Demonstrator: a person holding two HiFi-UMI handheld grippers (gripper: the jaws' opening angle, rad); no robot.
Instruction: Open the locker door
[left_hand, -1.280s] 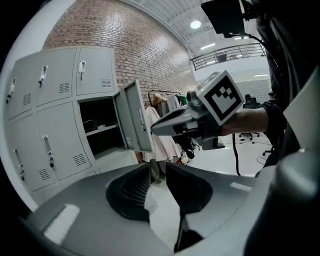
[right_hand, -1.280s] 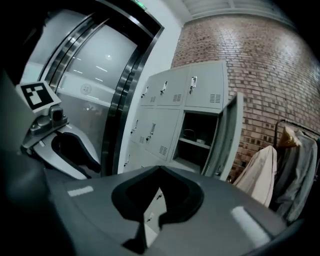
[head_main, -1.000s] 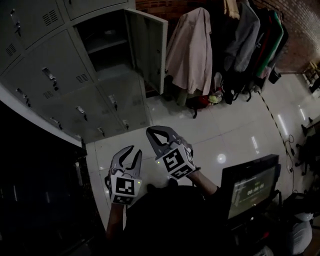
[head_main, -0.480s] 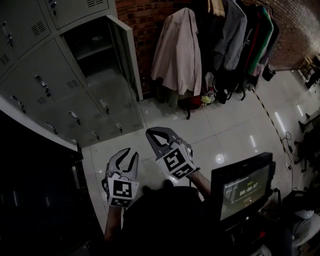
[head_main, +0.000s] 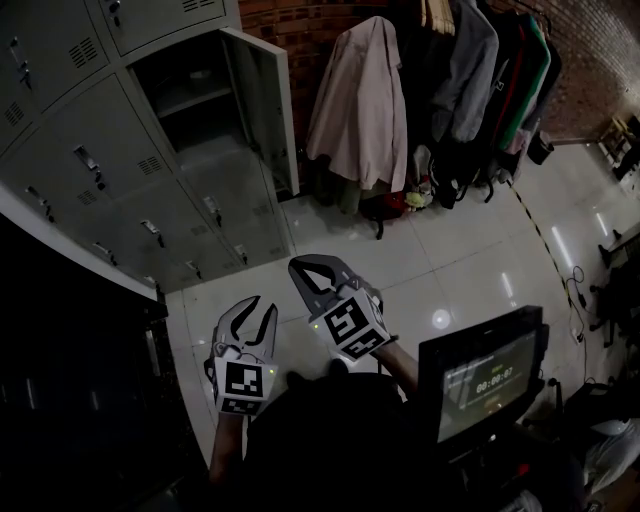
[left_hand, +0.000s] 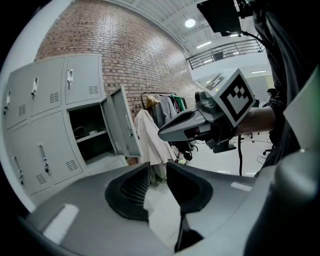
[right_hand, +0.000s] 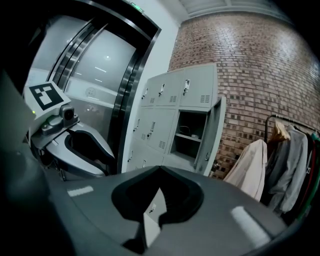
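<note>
Closest in, the left tongs (head_main: 263, 306) and the right tongs (head_main: 296, 268) are held up side by side over the pale tiled floor (head_main: 420, 255), well short of the open locker (head_main: 190, 95) and pointing towards it. The left tongs (left_hand: 158, 167) stand a little apart at the tips, with only floor showing in the narrow gap and nothing held. The right tongs (right_hand: 159, 168) have their tips together, the curved jaws closing a ring with nothing gripped inside. The right pair sits slightly nearer the open locker than the left. A lit monitor (head_main: 482, 375) stands at the person's right, on the far side of the tongs from the open locker.

Further off, the open locker is one compartment in the grey locker bank (head_main: 85, 170); a shelf crosses its dark inside. The locker door (head_main: 265, 100) is swung wide, hinged on the locker's right edge and standing out from the bank, and neither pair of tongs touches it. The compartments around the open locker are closed.

Just right of the open locker's door, a pale coat (head_main: 362, 100) hangs in front of the brick wall (head_main: 325, 20), and further right of it hangs a row of dark jackets (head_main: 485, 70).
</note>
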